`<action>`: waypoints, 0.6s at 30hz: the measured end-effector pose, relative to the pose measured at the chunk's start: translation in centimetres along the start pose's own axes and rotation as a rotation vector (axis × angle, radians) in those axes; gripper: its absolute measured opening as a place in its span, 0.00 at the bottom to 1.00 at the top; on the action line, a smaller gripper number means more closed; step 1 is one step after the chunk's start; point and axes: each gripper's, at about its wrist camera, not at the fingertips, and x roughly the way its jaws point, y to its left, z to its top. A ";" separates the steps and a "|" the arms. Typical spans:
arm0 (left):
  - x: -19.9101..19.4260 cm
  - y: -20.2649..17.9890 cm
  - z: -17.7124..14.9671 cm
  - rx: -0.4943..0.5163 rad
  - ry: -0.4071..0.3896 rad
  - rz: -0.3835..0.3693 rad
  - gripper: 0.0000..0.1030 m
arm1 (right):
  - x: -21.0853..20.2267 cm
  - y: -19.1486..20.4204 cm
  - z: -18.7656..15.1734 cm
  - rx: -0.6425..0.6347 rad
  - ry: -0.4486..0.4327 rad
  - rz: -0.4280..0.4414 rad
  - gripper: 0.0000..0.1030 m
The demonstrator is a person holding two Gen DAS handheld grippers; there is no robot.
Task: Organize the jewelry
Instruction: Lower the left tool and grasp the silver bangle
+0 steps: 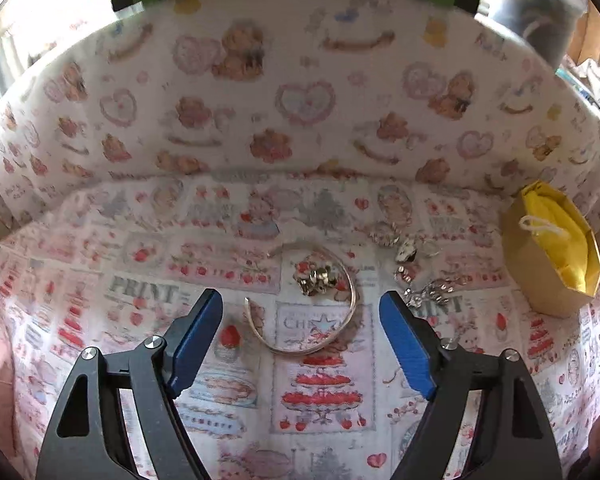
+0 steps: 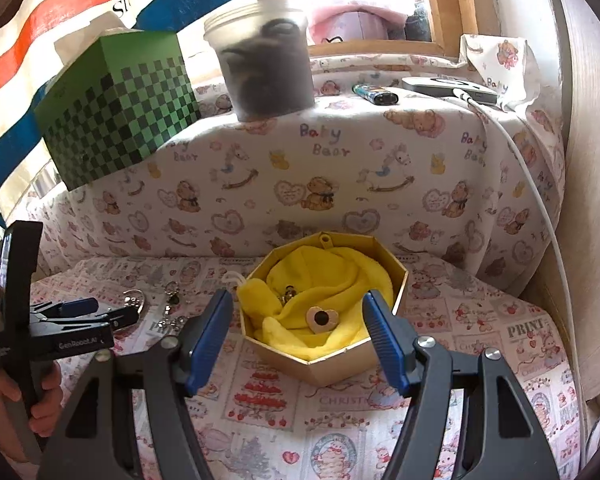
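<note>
Gold box (image 2: 336, 364), centre frame: yellow cloth (image 2: 340, 280), heart pendant (image 2: 321, 319) inside. Left view only: bangle (image 1: 352, 304). Left gripper (image 1: 300, 312), right gripper (image 2: 296, 316) both released, holding nothing.

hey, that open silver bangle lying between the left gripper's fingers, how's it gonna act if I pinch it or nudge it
The bangle is a thin open metal band, so it's probably stiff, light, maybe slightly springy. It lies flat on the printed cloth, so a nudge should slide it, not roll it. Its smooth, shiny edge could slip between the left gripper pads.
</note>
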 end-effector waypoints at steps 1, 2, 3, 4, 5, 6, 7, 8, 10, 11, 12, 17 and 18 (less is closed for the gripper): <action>0.8 -0.6 0.1 -0.006 0.006 0.012 0.74 | 0.1 -0.1 0.0 0.006 0.004 0.003 0.63; 0.8 -0.8 0.1 0.004 -0.008 0.034 0.72 | 0.1 -0.2 0.0 0.012 0.007 0.007 0.63; 1.0 -1.2 0.1 0.017 -0.013 0.054 0.70 | 0.1 -0.3 0.1 0.015 0.008 0.010 0.63; 1.0 -1.3 0.1 0.023 -0.014 0.054 0.69 | 0.1 -0.3 0.0 0.017 0.007 0.012 0.63; 1.0 -1.4 0.0 0.012 -0.012 0.038 0.68 | 0.0 -0.3 0.1 0.018 0.003 0.012 0.63; 1.0 -1.4 0.0 -0.003 -0.012 0.031 0.64 | -0.1 -0.3 0.1 0.018 0.001 0.011 0.63; 1.1 -1.0 0.0 -0.009 -0.012 0.031 0.59 | -0.2 -0.3 0.1 0.018 -0.001 0.010 0.63; 1.0 -0.7 0.1 -0.007 -0.011 0.037 0.57 | -0.2 -0.3 0.1 0.019 -0.004 0.009 0.63; 0.9 -0.5 0.0 -0.014 -0.006 0.022 0.57 | -0.3 -0.3 0.0 0.020 -0.005 0.007 0.63; 0.9 -0.3 0.0 -0.016 -0.005 0.019 0.57 | -0.3 -0.3 0.0 0.020 -0.005 0.006 0.63; 0.9 -0.2 0.0 -0.019 -0.001 0.015 0.57 | -0.4 -0.3 0.0 0.020 -0.011 0.006 0.63; -1.3 1.3 -0.4 -0.027 -0.021 -0.006 0.57 | -0.6 -0.2 0.0 0.019 -0.016 0.011 0.63; -1.9 1.3 -0.5 -0.022 -0.038 -0.009 0.57 | -0.7 -0.1 0.1 0.019 -0.018 0.014 0.63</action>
